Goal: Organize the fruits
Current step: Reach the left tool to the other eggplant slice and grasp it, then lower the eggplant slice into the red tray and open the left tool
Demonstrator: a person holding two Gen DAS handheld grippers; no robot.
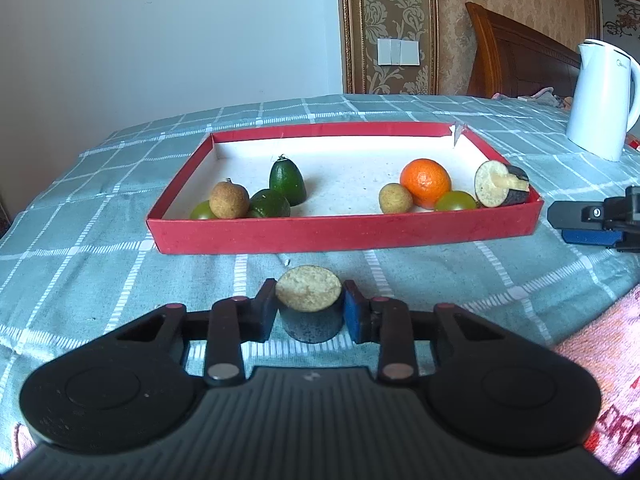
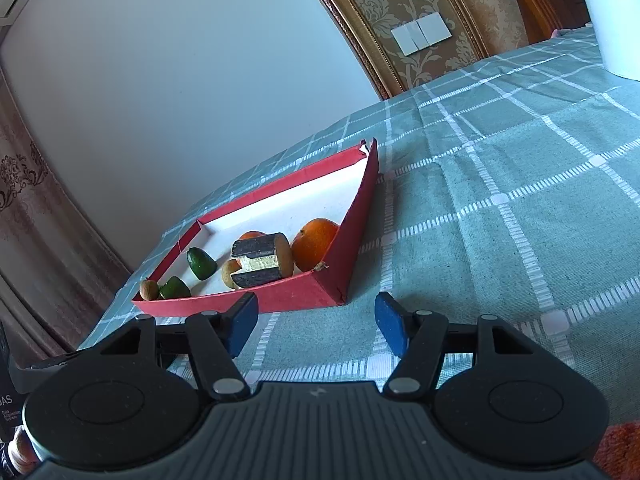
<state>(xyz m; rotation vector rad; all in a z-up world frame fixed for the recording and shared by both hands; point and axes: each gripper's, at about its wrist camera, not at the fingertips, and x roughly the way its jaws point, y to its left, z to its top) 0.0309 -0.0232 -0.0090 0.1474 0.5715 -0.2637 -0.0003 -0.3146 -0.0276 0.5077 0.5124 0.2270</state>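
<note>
1. Two walls close the room behind: a plain pale wall [image 1: 168,32] and, to its right, patterned gold wallpaper [image 1: 390,8] carrying a white switch plate [image 1: 398,51].
2. A wooden headboard [image 1: 516,56] stands further right, behind the counter's far edge.
3. The counter [image 1: 80,208] is covered by a grey-green cloth with a white check; a pink patterned cloth [image 1: 600,360] lies at its near right.
4. A white kettle [image 1: 602,100] stands on the counter, to the right of the tray and further back.
5. A red tray [image 1: 340,232] with a white floor lies mid-counter. Its left end holds two dark green fruits [image 1: 288,182], a brown round fruit [image 1: 229,200] and a green one; its right end holds an orange [image 1: 425,182], a small brown fruit [image 1: 395,199], a green one and a dark cut fruit piece [image 1: 500,190] lying on its side.
6. The left tongs [image 1: 310,312] are clamped on a dark cylindrical fruit piece [image 1: 310,304] with a pale cut top, standing on the cloth just in front of the tray.
7. The right tongs [image 2: 316,328] stand apart with nothing between them, low over the cloth near the tray's right corner.
</note>
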